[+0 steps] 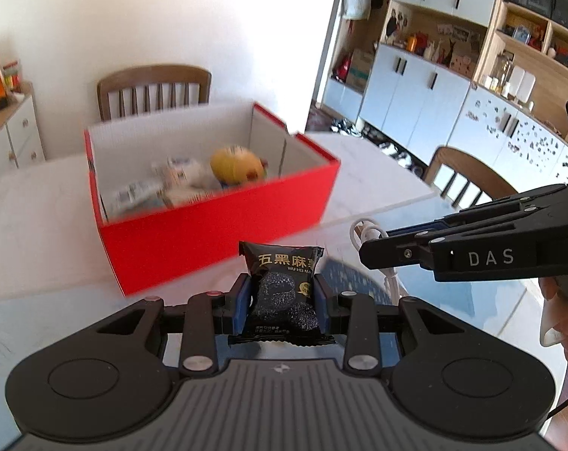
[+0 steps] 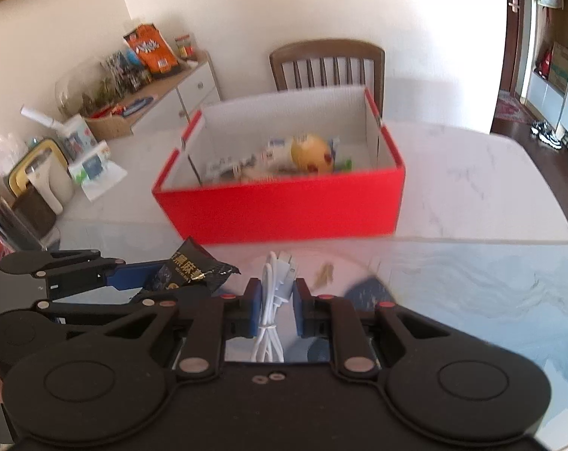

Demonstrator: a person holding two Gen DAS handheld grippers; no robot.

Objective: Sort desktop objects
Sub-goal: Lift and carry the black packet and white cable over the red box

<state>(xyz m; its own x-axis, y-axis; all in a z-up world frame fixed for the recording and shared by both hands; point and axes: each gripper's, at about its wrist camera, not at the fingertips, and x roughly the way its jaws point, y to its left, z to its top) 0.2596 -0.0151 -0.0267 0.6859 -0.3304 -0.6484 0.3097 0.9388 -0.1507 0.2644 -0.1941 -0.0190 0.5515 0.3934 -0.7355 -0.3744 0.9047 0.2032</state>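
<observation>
My left gripper [image 1: 284, 302] is shut on a black snack packet [image 1: 282, 285] with gold lettering, held above the table in front of the red box [image 1: 216, 225]. The packet also shows in the right wrist view [image 2: 193, 270], in the left gripper [image 2: 133, 282]. My right gripper [image 2: 278, 300] is shut on a coiled white cable [image 2: 272, 300]; in the left wrist view it [image 1: 374, 251] comes in from the right with the cable [image 1: 370, 231] at its tips. The open red box [image 2: 284, 206] holds a yellow round toy [image 2: 310, 154] and several packets.
The box stands on a white marble table [image 2: 453, 188]. Wooden chairs stand behind the box [image 2: 327, 62] and at the right [image 1: 468, 176]. A sideboard with snacks [image 2: 152, 71] and clutter lines the left wall. Cabinets [image 1: 415, 94] stand at the far right.
</observation>
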